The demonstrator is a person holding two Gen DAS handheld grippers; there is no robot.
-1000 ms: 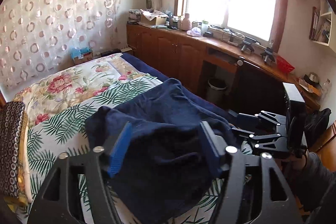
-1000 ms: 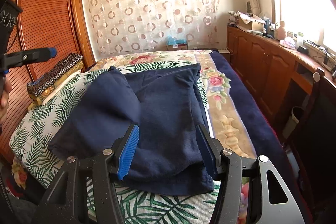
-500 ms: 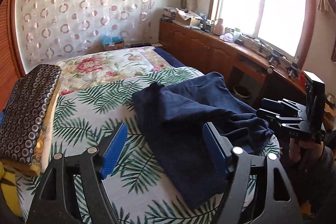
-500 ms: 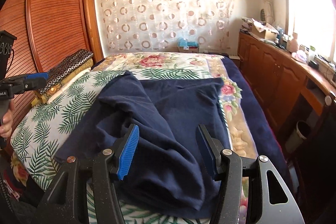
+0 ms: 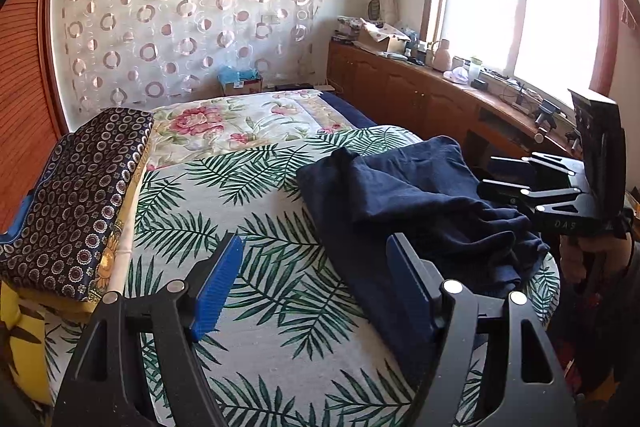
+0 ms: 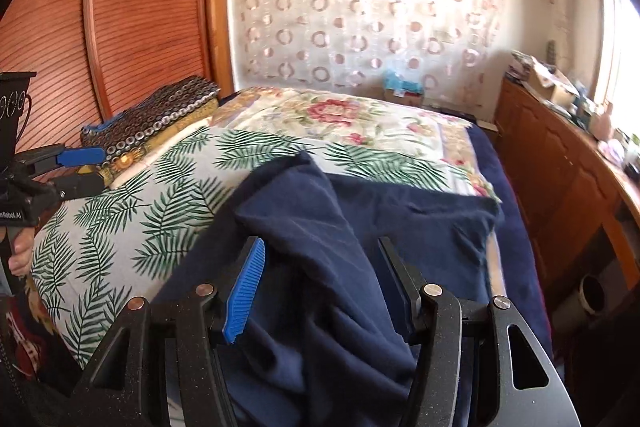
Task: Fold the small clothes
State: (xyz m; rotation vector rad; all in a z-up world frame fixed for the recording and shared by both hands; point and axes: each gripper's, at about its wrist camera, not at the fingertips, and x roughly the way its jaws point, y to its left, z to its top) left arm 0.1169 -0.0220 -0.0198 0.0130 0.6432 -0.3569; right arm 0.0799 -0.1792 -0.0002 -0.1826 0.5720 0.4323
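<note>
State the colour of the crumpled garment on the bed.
Dark navy blue garment, plain with no pattern; clearest in the left wrist view.

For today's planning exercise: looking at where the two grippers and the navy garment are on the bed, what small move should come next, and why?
Probably bring the left gripper across to the near edge of the navy garment and pinch it. The garment lies rumpled, and that open gripper hovers over bare palm-leaf sheet, holding nothing.
</note>
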